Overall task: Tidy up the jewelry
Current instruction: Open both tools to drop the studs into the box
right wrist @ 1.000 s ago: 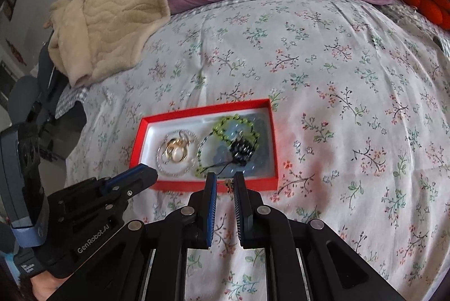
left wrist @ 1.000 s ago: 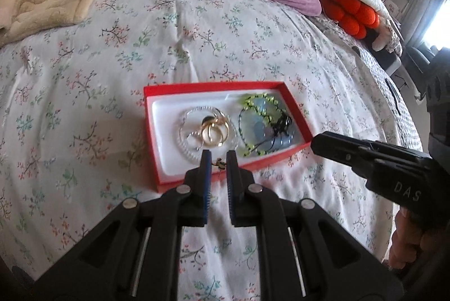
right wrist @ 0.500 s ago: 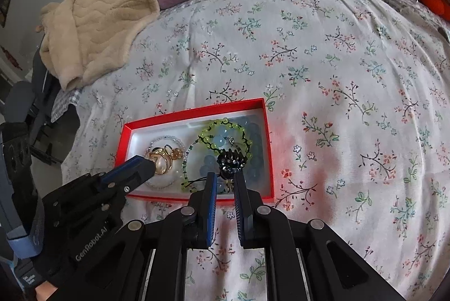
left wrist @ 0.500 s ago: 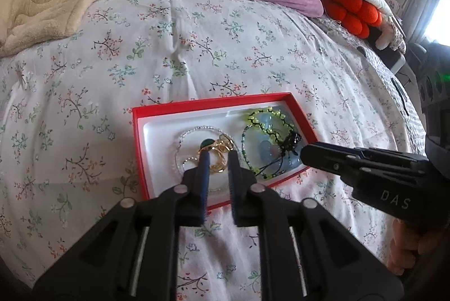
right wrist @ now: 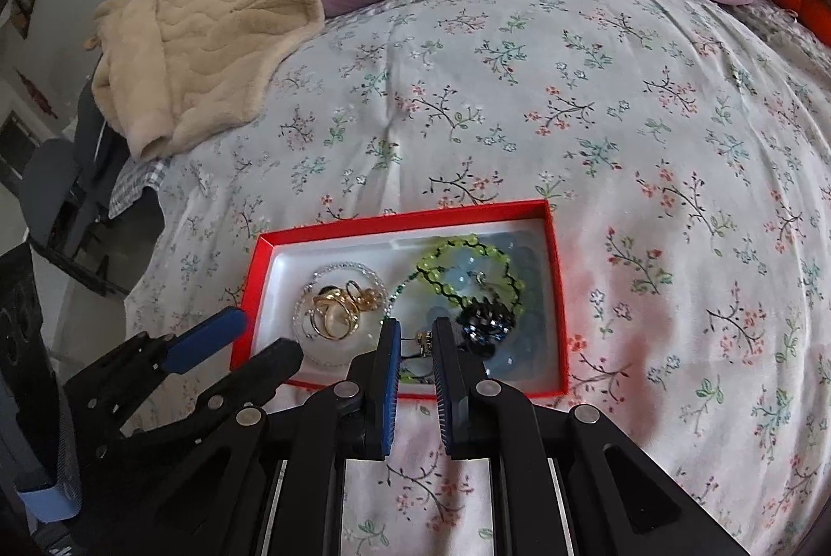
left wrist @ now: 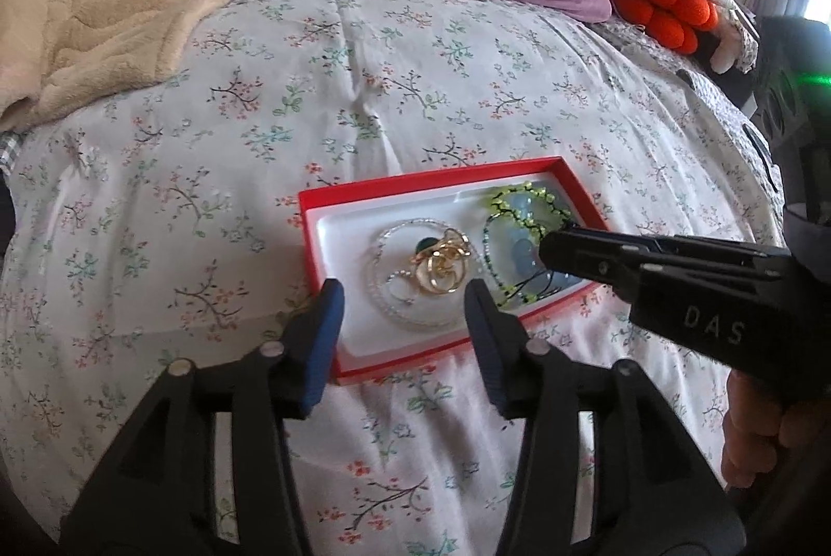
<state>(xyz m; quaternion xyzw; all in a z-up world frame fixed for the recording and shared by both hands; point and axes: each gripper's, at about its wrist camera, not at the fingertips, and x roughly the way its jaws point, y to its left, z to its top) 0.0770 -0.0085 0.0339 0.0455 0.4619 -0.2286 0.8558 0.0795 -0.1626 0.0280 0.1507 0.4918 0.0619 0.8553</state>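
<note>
Left wrist view: the left gripper (left wrist: 402, 296) is spread wide and holds nothing, its tips over the near edge of the red box (left wrist: 571, 187) on the bed (left wrist: 363, 88). Between them lie the gold rings (left wrist: 441, 267) inside a clear bead bracelet (left wrist: 384, 296). The right gripper (left wrist: 550, 252) reaches in over the green bead bracelet (left wrist: 514, 213). Closing here could catch rings and beads together and drag the pile out.

Right wrist view: the right gripper (right wrist: 415, 338) is narrowed around a small metal piece (right wrist: 423, 339), apparently pinching it, just beside a dark beaded cluster (right wrist: 485, 322). A black cord (right wrist: 410, 356) lies beneath; it may snag on lifting. The light box could tip on the soft bedding.
</note>
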